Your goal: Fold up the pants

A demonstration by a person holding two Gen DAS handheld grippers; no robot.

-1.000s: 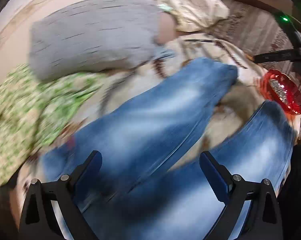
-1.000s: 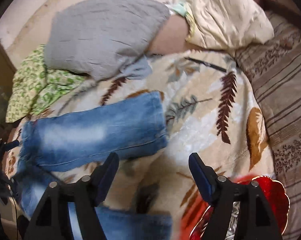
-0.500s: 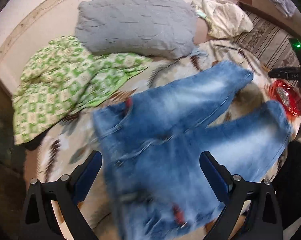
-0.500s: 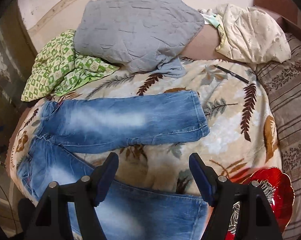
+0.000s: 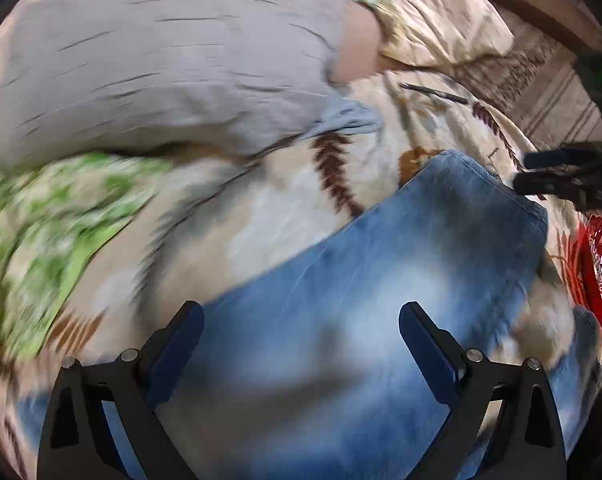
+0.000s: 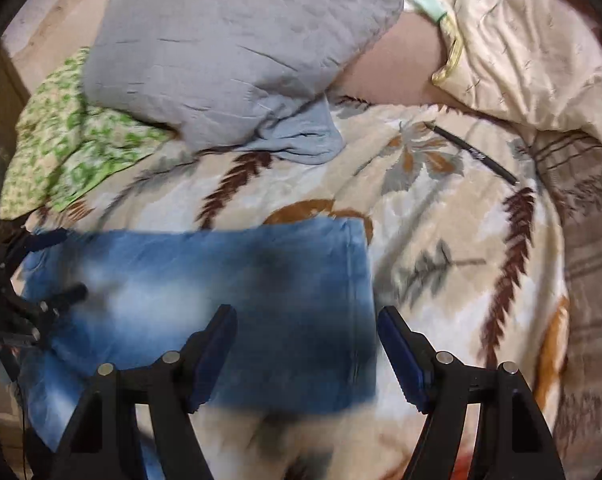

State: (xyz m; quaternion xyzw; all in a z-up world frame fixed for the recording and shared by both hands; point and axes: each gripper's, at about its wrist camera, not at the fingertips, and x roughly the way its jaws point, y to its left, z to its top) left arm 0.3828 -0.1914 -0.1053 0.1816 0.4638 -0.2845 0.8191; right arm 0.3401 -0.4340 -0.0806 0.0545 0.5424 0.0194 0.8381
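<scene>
Fingers on your left gripper (image 5: 301, 344) and right gripper (image 6: 307, 344): both spread, nothing pinched, poised over the jeans (image 6: 229, 280). Jeans lie flat on the leaf-print blanket (image 6: 441, 240) of the bed, below the grey pillow (image 6: 229, 48).

You have one pair of jeans (image 6: 229, 280), two pillows, grey (image 6: 229, 44) and cream (image 6: 533, 52), one pen (image 6: 473, 154), one green cloth (image 6: 69, 140), and seemingly one red dish (image 5: 599, 272), blurred.

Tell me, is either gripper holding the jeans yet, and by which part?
Nothing is held. The left gripper and right gripper both hang open above a leg of the jeans, pads clear of the denim.
</scene>
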